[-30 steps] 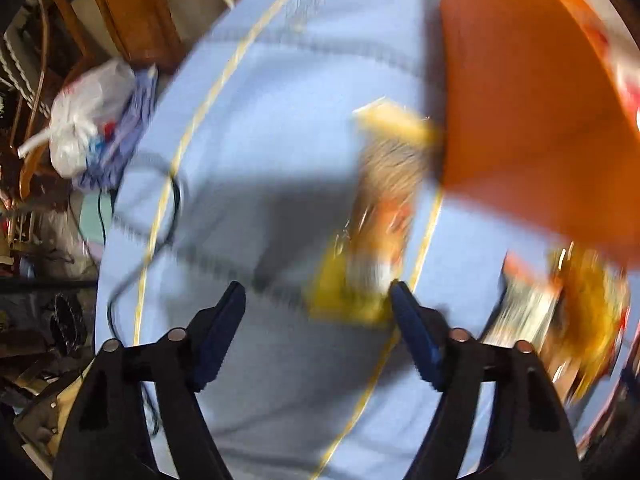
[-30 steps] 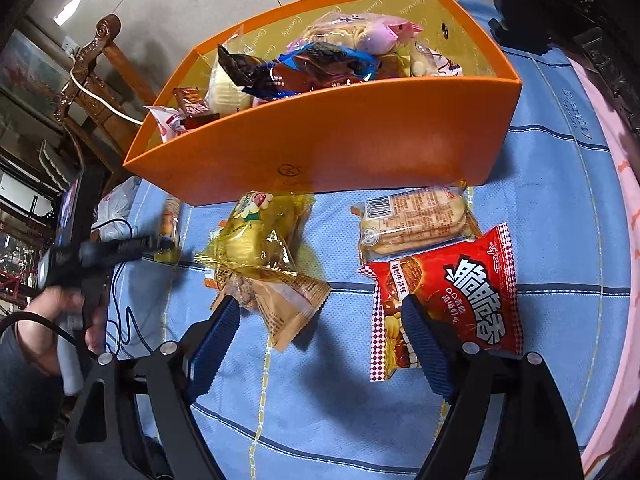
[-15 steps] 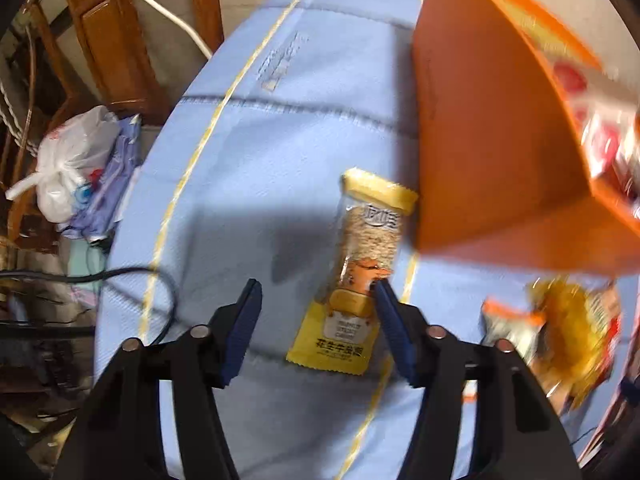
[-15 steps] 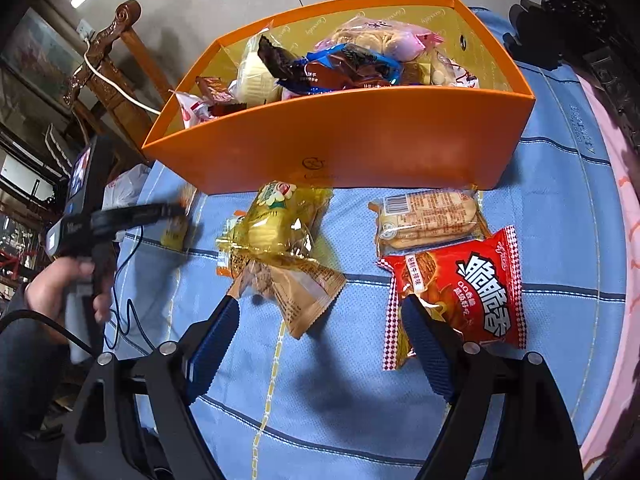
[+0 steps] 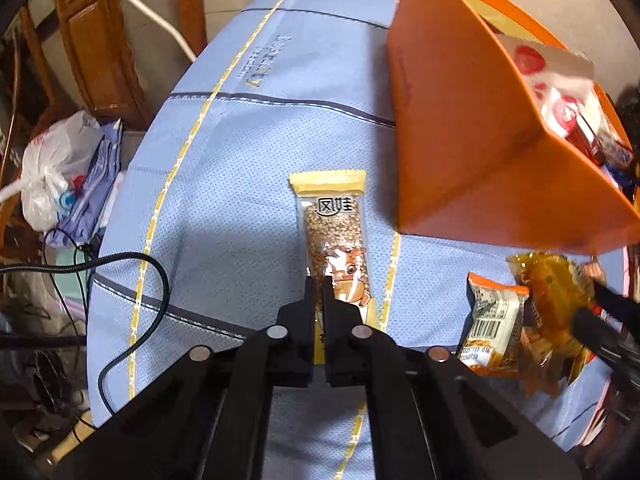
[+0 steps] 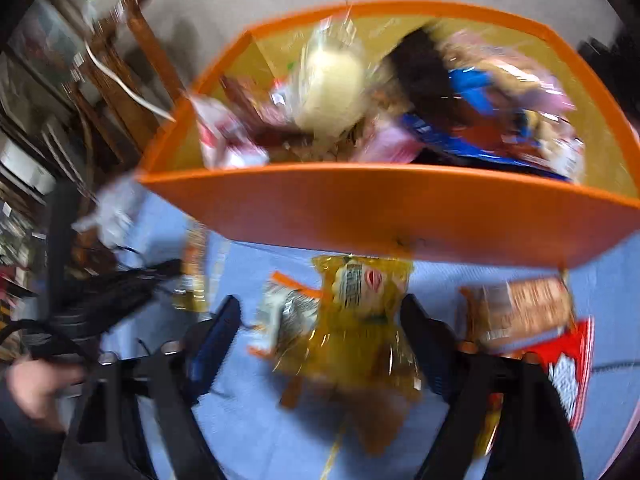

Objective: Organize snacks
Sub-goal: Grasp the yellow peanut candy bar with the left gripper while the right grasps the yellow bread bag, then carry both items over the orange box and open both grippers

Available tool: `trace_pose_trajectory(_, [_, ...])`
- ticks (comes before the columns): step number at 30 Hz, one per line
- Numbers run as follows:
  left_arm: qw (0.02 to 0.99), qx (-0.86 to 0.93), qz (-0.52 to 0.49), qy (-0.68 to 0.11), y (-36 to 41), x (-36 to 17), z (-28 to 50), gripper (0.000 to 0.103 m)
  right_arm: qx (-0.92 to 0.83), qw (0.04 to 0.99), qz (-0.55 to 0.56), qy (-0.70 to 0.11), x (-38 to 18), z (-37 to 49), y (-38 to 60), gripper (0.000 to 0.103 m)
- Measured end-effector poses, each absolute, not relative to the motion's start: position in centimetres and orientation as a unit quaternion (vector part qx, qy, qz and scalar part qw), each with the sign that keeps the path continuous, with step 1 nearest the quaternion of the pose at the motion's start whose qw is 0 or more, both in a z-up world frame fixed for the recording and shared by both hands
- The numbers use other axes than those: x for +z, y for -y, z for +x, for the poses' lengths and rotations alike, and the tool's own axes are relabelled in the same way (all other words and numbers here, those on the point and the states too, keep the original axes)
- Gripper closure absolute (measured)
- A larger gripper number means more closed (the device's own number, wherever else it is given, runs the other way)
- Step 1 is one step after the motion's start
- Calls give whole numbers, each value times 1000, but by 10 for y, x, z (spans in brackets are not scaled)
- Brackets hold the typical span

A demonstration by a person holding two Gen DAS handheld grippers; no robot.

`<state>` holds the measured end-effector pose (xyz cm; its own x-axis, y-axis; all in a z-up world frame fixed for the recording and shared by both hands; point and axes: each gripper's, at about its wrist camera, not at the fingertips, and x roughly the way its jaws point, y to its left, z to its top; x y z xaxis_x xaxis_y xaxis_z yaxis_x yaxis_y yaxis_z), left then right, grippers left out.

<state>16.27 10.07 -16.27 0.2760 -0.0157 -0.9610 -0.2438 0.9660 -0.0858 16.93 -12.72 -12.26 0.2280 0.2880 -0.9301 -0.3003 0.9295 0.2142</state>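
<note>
- The left gripper (image 5: 318, 286) points steeply down at the cloth. Its jaws are pressed together, and their tips pinch the near part of the bar (image 5: 335, 246).
- The bar is a long packet with yellow ends and a clear middle full of grain. It lies lengthwise on the cloth (image 5: 224, 184), with its far end pointing away from the gripper, just left of the box (image 5: 452, 128).
- The right gripper (image 6: 320, 344) is blurred. Its blue pads (image 6: 214, 340) stand on either side of the yellow pack (image 6: 360, 320) and the jaws are closing. I think the pads are not yet pressing on the wrapper, though the blur makes that hard to settle.
- Against the yellow pack's left side lies a small pack (image 6: 284, 312) with orange trim and a barcode.
- To the right of these lie a biscuit pack (image 6: 524, 308) and, nearer the camera, a red bag (image 6: 572, 364) that it partly overlaps.
- At the left edge of the right view, a hand (image 6: 36, 384) holds the other gripper's black handle.
- Beyond the loose packs stands the orange box, right at the yellow pack's far end. It is already full of wrapped snacks: a pale bun, something dark, and blue and pink wrappers.
- Farthest off, past the table edge, are a wooden chair (image 5: 92, 44) and a white plastic bag (image 5: 56, 168).
</note>
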Motion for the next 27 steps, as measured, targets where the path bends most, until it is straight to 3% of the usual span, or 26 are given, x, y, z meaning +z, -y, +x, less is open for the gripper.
trace_pose_trajectory(1, [788,77,-111,-600,-104,-163,165,88,177,780,-21,-600,-129,172,125,68])
trace_pose_trajectory(2, [786,80,-114,-603,-100,-160,163,69,175,776,-20,-606,-134,174,126,69])
trace_pose_trajectory(4, [787,81,-125,-598,-98,-155,164,52,182,772,-3,-609,-133,171,134,70])
trace_pose_trajectory(14, [780,112,-93,-608,-84,-172,179,50,205,779,58,-590,-102,125,189,70])
trace_pose_trajectory(15, [784,108,-88,-605,-82,-172,179,54,204,778,60,-591,-101,122,193,70])
trace_pose_trajectory(16, [786,105,-85,-603,-80,-171,178,72,202,779,63,-591,-100,119,196,70])
trace_pose_trajectory(17, [786,107,-74,-605,-77,-169,177,74,202,780,64,-589,-98,117,198,70])
trace_pose_trajectory(27, [787,83,-90,-605,-74,-130,118,75,225,803,59,-548,-59,108,212,70])
